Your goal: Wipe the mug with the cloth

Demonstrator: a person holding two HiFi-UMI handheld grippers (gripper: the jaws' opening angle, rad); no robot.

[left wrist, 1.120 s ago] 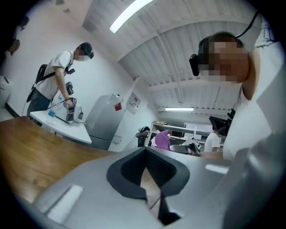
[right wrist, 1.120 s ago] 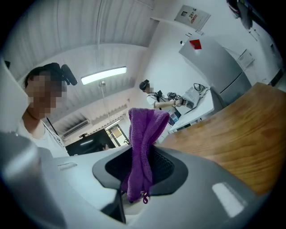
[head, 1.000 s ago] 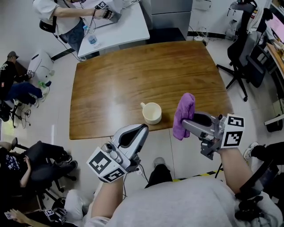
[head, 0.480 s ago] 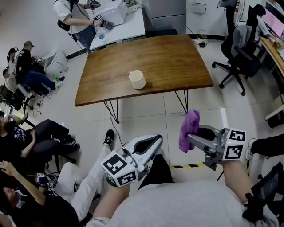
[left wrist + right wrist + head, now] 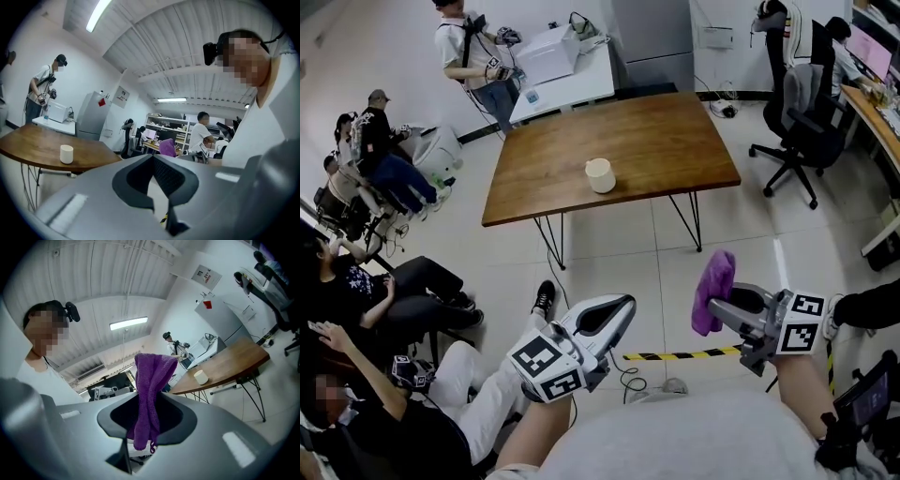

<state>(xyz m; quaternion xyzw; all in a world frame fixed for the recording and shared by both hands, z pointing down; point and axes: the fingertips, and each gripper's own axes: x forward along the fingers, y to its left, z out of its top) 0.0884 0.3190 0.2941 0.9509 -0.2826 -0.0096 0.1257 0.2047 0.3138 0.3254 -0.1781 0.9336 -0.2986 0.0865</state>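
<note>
none of the wiping shows as done: i find the right gripper (image 5: 722, 307) clenched on the purple cloth (image 5: 713, 281), which stands bunched above its jaws, the left gripper (image 5: 619, 309) clenched on nothing, and the mug (image 5: 600, 175) upright on the wooden table (image 5: 666, 131), left of middle and near its front edge, well apart from both tools. what is left, in my judgement, is the whole job: approach, steady the mug, rub it with the cloth. bare floor (image 5: 619, 248) lies open up to that edge, with seated people (image 5: 389, 291) crowding the left and an office chair (image 5: 797, 117) off the right corner.
</note>
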